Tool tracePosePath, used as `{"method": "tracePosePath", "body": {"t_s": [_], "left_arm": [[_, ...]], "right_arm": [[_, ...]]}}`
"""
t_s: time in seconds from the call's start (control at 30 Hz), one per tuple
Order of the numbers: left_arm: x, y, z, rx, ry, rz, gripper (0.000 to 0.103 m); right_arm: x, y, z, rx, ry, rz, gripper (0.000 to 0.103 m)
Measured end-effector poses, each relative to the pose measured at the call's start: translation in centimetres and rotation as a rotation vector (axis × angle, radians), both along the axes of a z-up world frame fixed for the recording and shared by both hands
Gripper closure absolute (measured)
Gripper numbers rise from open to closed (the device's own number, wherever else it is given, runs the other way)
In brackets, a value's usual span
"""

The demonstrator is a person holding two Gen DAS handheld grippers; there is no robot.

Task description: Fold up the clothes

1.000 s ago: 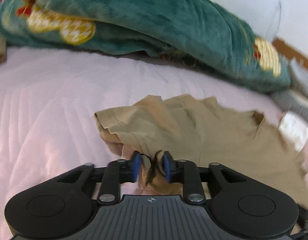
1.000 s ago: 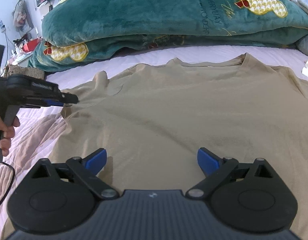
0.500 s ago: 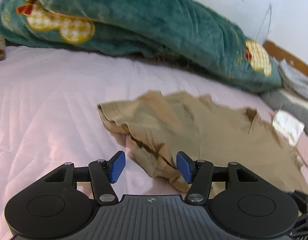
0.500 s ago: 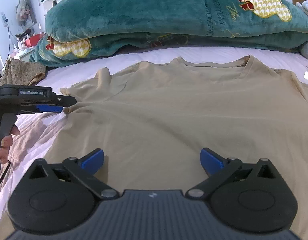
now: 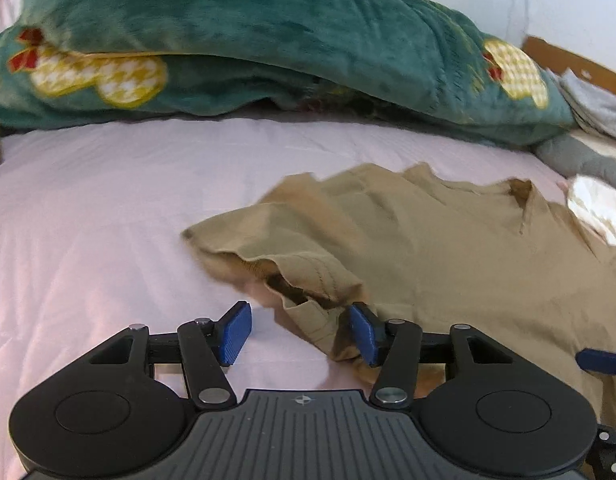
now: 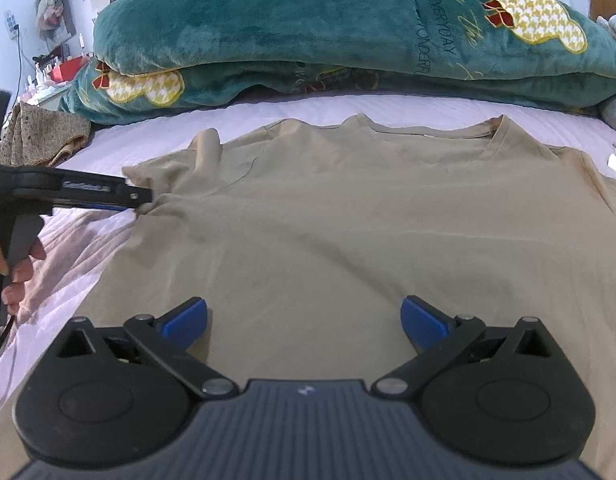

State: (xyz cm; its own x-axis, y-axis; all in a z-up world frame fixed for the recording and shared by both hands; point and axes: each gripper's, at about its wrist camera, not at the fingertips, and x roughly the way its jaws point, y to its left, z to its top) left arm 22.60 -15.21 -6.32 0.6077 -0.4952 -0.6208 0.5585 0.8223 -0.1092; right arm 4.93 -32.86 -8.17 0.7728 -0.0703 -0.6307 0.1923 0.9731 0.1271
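Left wrist view: the half-open left hand-held gripper [image 5: 300,334], jaws just narrowing, straddles the soft, light T-shirt [image 5: 448,248] sleeve hem, unpinched, the natural place to grip.

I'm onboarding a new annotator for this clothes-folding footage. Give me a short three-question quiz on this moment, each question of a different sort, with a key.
1. True or false: the left gripper is clamped shut on the sleeve of the tan cotton T-shirt.
2. Which lies along the far edge of the pale pink quilted bedsheet? A) dark green plush blanket B) wooden chair C) blue towel
3. Fill in: the right gripper hovers over the shirt's ____ with jaws wide open.

Key
1. False: its jaws are apart, and the sleeve hem lies loose between them.
2. A, the dark green plush blanket.
3. Body.
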Motion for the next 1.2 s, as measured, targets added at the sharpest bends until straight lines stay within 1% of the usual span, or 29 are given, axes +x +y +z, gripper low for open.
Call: {"method": "tracePosePath", "body": {"t_s": [0.03,0.07,0.1,0.13,0.23,0.27,0.33,0.43,0.47,0.57,0.63,0.67,0.73,0.77,0.8,0.83,0.87,0.9,0.97,1.0,1.03,1.07,1.13,1.2], "left_arm": [[-0.1,-0.3,-0.1,0.020,-0.016,-0.001,0.065],[-0.2,-0.4,-0.1,0.027,-0.023,0.001,0.072],[-0.2,-0.3,0.0,0.013,-0.013,0.002,0.087],[-0.3,-0.2,0.2,0.002,-0.005,0.004,0.093],[-0.7,0.3,0.7,0.023,-0.008,0.020,0.097],[-0.7,0.9,0.9,0.026,0.002,0.038,0.097],[-0.2,2.6,1.2,-0.002,0.054,0.087,0.097],[0.0,4.6,1.7,-0.031,0.119,0.128,0.094],[0.0,5.1,1.8,-0.029,0.132,0.139,0.094],[-0.4,4.1,2.4,0.086,0.079,0.153,0.092],[0.3,4.0,2.8,0.150,0.049,0.255,0.093],[0.5,4.5,3.2,0.133,0.044,0.296,0.092],[0.4,5.4,4.6,-0.007,0.047,0.307,0.093],[0.3,5.7,5.3,-0.079,0.052,0.297,0.092],[0.2,5.1,5.8,-0.146,0.065,0.233,0.090],[0.1,4.0,6.1,-0.171,0.072,0.178,0.087],[0.1,2.3,6.3,-0.171,0.071,0.128,0.085],[0.1,0.7,6.4,-0.170,0.067,0.080,0.080],[0.4,-2.8,5.9,-0.154,0.033,0.000,0.073],[0.7,-4.8,5.4,-0.127,0.023,-0.024,0.068],[1.1,-6.7,4.9,-0.100,0.017,-0.044,0.067],[1.8,-8.4,4.2,-0.076,0.024,-0.051,0.067],[3.3,-11.2,2.6,-0.034,0.038,-0.047,0.067],[4.5,-13.1,1.1,0.012,0.046,-0.033,0.067]], "right_arm": [[0.0,0.0,0.0,-0.002,0.001,0.000,0.000],[0.1,0.0,0.0,-0.002,0.002,0.001,0.000],[0.0,0.0,0.0,-0.004,0.002,0.003,0.000],[0.0,0.0,0.0,-0.005,0.003,0.005,0.000],[0.0,0.0,0.0,-0.006,0.005,0.009,0.000],[0.0,0.0,0.0,-0.006,0.006,0.010,0.000],[-0.1,-0.1,0.0,-0.004,0.006,0.013,0.000],[-0.1,-0.3,0.1,0.003,0.006,0.014,0.000],[-0.1,-0.3,0.1,0.003,0.007,0.013,0.000],[-0.1,-0.4,0.2,0.002,0.012,0.013,0.000],[-0.1,-0.4,0.3,0.003,0.016,0.014,0.000],[-0.2,-0.6,0.4,0.006,0.020,0.017,0.000],[-0.4,-1.6,1.0,0.021,0.026,0.011,0.000],[-0.7,-2.6,1.5,0.040,0.002,-0.009,0.000],[-1.0,-3.7,2.1,0.059,-0.022,-0.029,0.000],[-1.3,-4.7,2.6,0.078,-0.046,-0.050,0.000],[-1.4,-6.4,3.0,0.102,-0.064,-0.092,0.000],[-1.6,-8.1,3.4,0.127,-0.082,-0.135,0.000],[-1.7,-11.5,4.2,0.157,-0.100,-0.202,0.000],[-1.6,-13.2,4.5,0.150,-0.090,-0.227,0.000],[-1.3,-15.2,4.7,0.131,-0.067,-0.261,0.000],[-1.0,-17.2,4.9,0.111,-0.045,-0.294,0.000],[-0.4,-20.4,5.4,0.057,-0.035,-0.336,0.000],[0.5,-23.2,5.2,0.051,-0.023,-0.370,0.000]]}}
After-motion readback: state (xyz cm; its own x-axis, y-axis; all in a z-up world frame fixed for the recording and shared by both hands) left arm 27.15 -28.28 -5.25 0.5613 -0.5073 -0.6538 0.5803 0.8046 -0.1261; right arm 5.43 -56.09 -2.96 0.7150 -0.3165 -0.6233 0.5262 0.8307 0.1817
